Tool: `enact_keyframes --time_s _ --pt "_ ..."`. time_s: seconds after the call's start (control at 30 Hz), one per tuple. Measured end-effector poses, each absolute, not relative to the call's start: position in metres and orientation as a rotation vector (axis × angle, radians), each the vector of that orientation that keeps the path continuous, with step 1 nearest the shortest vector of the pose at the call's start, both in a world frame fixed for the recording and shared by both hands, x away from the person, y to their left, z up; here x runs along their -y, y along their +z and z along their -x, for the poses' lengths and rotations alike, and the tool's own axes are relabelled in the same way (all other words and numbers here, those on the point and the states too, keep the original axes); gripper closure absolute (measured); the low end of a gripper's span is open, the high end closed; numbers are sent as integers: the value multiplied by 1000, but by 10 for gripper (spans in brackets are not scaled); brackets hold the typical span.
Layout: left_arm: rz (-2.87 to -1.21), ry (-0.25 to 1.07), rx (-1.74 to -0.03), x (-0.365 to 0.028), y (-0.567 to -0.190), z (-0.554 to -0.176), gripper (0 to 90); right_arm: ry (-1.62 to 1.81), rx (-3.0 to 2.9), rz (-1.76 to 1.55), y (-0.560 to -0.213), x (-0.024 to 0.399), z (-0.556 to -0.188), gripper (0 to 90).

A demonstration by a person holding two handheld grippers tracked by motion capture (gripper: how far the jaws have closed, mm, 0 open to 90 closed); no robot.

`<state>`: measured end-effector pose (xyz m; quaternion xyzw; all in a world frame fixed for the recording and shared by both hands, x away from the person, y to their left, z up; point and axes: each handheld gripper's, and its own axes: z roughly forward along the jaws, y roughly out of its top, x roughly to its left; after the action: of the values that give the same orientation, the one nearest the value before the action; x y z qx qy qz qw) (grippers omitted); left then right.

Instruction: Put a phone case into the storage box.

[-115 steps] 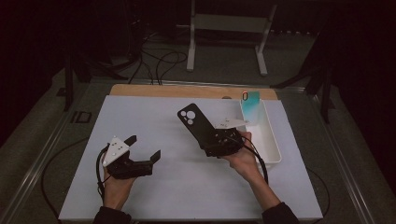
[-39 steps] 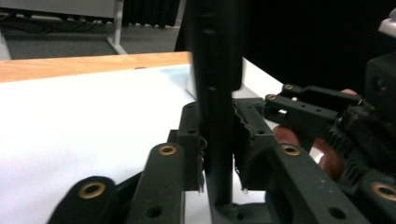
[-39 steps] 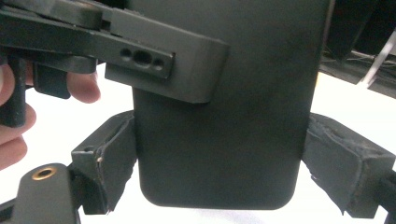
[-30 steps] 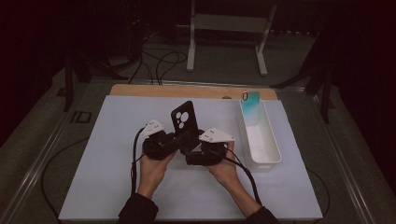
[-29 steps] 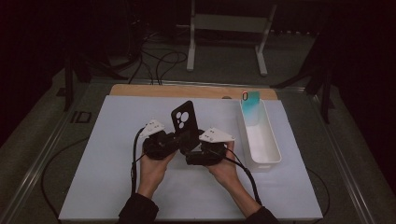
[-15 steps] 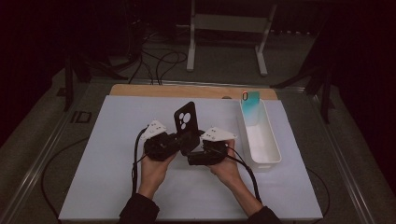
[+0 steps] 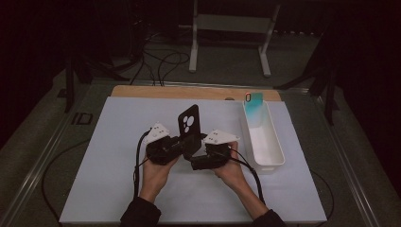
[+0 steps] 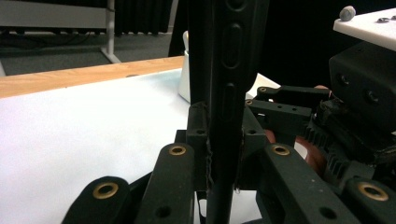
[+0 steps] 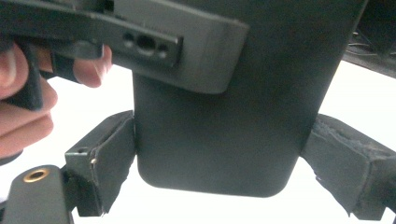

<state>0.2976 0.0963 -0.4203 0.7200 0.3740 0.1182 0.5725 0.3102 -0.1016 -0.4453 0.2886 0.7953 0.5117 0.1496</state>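
Note:
A black phone case point(image 7: 189, 124) with its camera cut-outs at the top stands upright over the middle of the white mat point(image 7: 118, 189). My left gripper point(image 7: 182, 143) comes in from the left and is shut on the case's thin side edge point(image 8: 231, 70), with the jaws pinching it near its lower end point(image 8: 224, 135). From the right, my right gripper point(image 7: 194, 152) is shut across the width of the case's bottom end point(image 9: 219, 130). Both of its pads point(image 9: 112, 154) press on the case's sides.
A long white tray point(image 7: 272, 158) lies to the right of the grippers, and a teal phone case point(image 7: 254, 101) leans at its far end. A wooden strip point(image 7: 156, 91) runs along the mat's far edge. A metal stand point(image 7: 231, 28) and cables sit on the floor beyond.
In the earliest frame the right gripper alone held the case, with the left gripper apart at the left. The left gripper has since come in and closed on it. The last second shows hardly any movement.

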Motion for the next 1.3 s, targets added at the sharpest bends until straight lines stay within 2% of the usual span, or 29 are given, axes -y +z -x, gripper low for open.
enact_keyframes --time_s 0.47,0.6,0.8,1.3 --pt "-1674 315 -888 -104 -418 -295 802 1438 -2345 -829 -444 109 -309 103" --pt "-1680 322 -891 -104 -418 -295 803 1443 -2354 -838 -442 113 -309 128" --pt "-1687 329 -890 -103 -420 -295 802 1429 -2332 -843 -435 119 -309 102" --pt "-1709 327 -885 -96 -425 -294 803 1559 -2265 -892 -392 134 -323 94"
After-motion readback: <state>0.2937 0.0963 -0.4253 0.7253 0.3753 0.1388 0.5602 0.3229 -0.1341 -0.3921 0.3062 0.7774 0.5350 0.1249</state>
